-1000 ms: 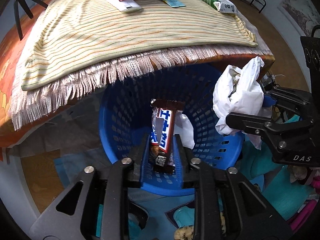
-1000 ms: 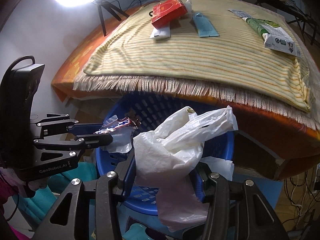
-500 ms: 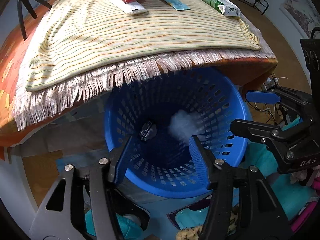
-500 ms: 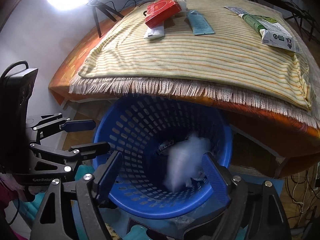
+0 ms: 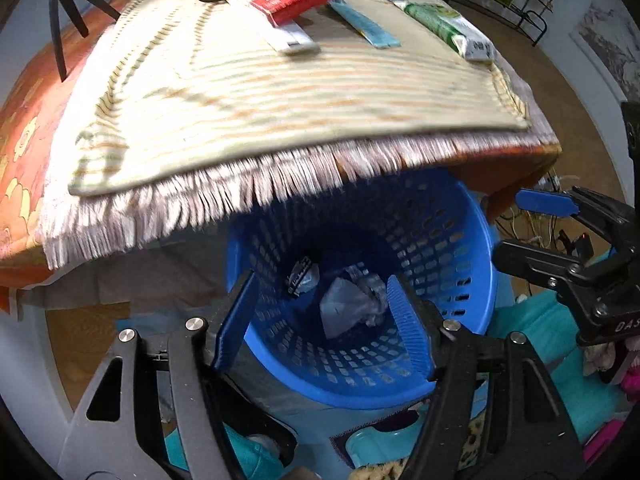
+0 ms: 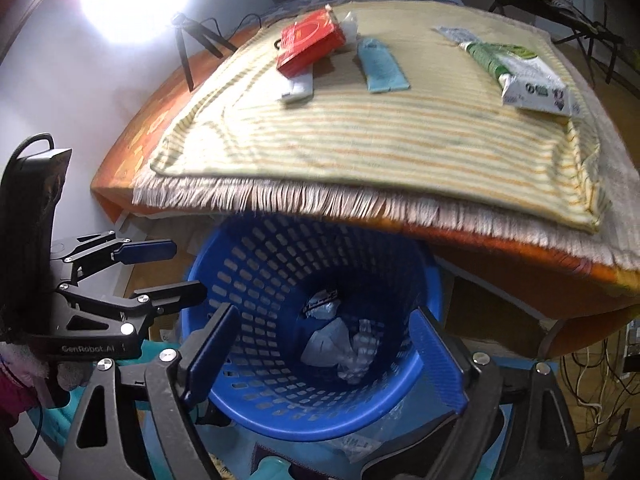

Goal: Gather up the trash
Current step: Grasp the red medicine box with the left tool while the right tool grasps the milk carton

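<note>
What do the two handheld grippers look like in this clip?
Both the left gripper and right gripper have black, bolted frames with triangular cut-outs and ribbed blue pads. The left carries white "GenRobot.AI" lettering, the right "DAS". A black cable loops from the left one's body.

Plastic, cloth and crumpled film

Below both jaws, the blue basket [image 5: 460,248] is glossy perforated plastic; inside, a crinkled white plastic bag [image 6: 332,344]. Beyond the jaws, a matt striped woven cloth [image 5: 280,112] with rough fringe, bearing a glossy red packet [image 6: 310,42]
</note>
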